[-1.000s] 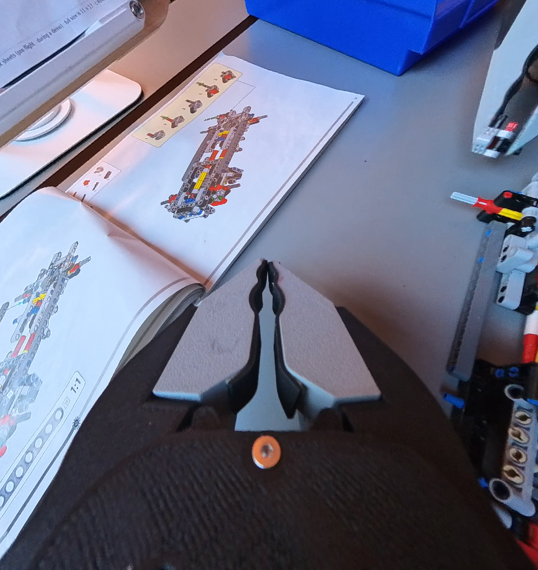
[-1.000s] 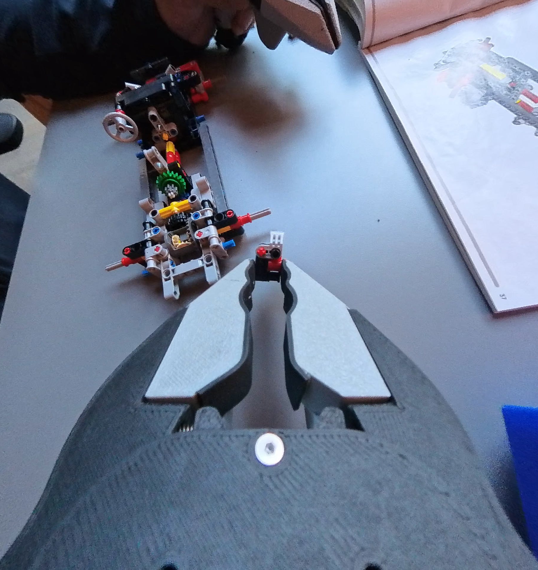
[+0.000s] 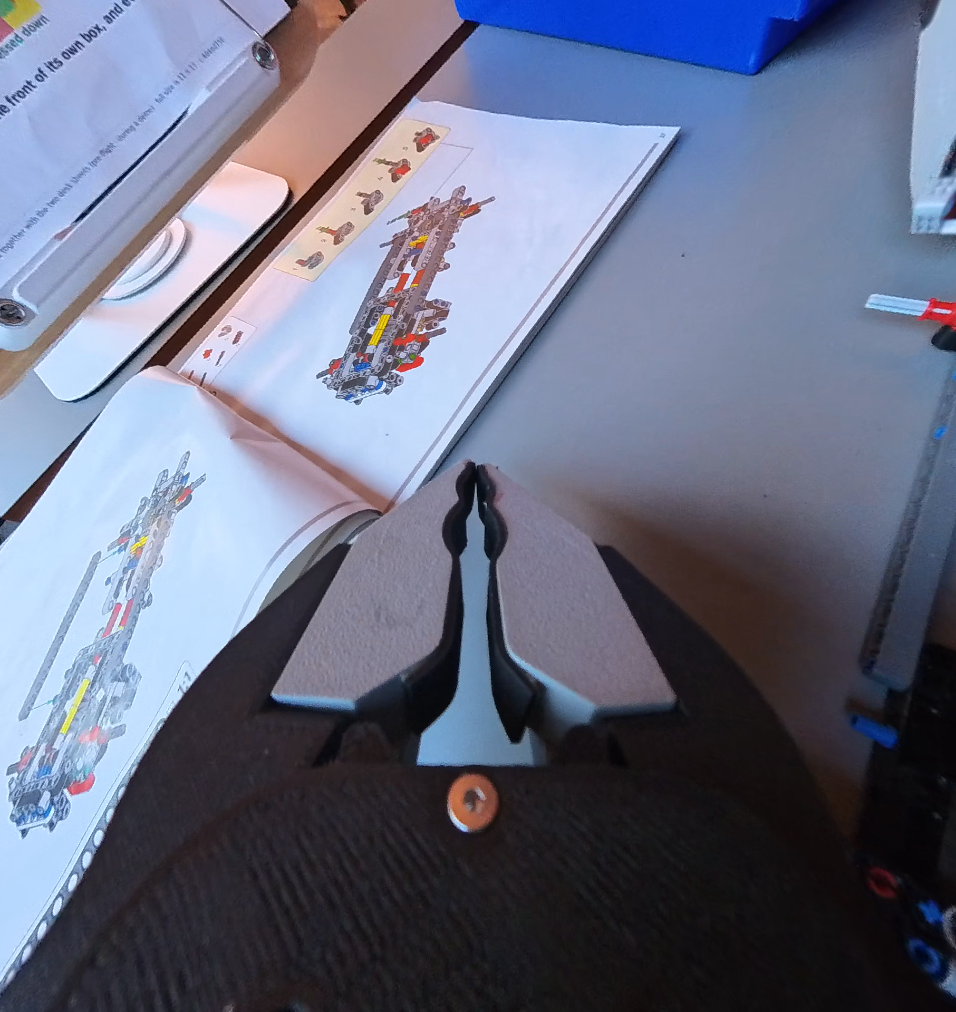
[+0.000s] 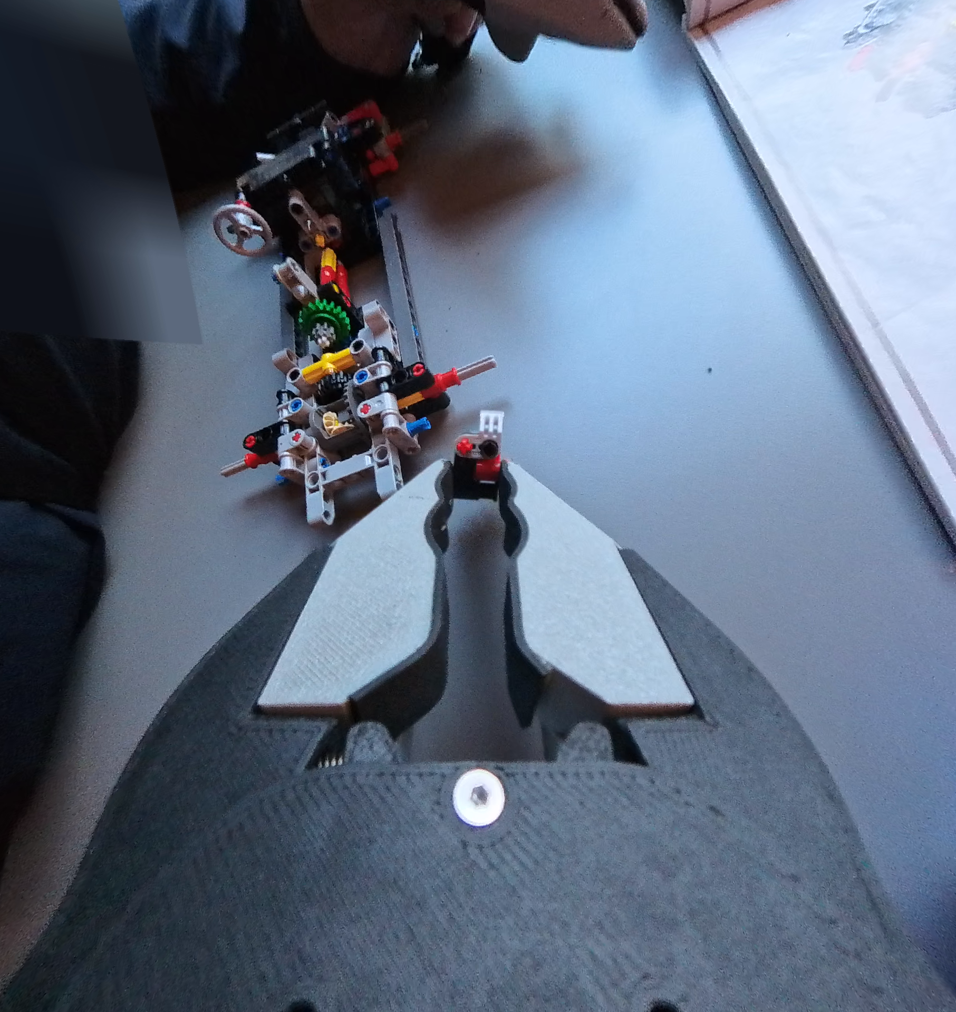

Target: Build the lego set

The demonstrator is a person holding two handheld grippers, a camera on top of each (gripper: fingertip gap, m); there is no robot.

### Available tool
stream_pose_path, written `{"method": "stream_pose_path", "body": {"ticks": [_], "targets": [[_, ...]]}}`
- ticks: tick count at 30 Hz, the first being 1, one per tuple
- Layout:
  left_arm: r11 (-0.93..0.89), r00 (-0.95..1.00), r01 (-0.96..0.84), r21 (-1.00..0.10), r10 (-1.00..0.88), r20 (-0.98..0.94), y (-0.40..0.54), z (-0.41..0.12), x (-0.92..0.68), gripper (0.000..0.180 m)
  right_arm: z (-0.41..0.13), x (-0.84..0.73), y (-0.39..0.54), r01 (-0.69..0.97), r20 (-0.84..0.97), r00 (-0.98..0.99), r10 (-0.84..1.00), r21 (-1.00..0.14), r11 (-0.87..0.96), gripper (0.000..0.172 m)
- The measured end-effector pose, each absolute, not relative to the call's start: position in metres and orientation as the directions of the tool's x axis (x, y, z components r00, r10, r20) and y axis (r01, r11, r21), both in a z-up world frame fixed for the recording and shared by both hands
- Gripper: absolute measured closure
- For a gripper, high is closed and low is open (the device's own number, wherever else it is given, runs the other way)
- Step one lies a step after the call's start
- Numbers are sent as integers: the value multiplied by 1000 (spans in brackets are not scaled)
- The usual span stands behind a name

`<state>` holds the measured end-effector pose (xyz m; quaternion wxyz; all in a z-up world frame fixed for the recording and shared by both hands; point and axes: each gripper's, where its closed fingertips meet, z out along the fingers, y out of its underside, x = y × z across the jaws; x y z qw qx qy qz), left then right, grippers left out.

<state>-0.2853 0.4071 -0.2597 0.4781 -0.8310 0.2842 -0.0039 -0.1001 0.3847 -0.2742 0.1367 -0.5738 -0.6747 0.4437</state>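
Fingers of the left gripper (image 3: 475,482) meet tip to tip on nothing, above the grey table (image 3: 711,328) beside an open instruction booklet (image 3: 464,263). Near the brick-built chassis (image 4: 344,350), the right gripper (image 4: 475,482) clamps a small black-and-red brick subassembly (image 4: 478,465), both pads pressing it.
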Motion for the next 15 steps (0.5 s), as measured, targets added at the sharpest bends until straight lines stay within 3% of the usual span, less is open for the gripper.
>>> {"method": "stream_pose_path", "body": {"ticks": [15], "targets": [[-398, 849, -444, -803, -473, -235, 409, -260, -287, 180, -272, -100, 385, 653, -362, -307, 880, -753, -82, 159]]}}
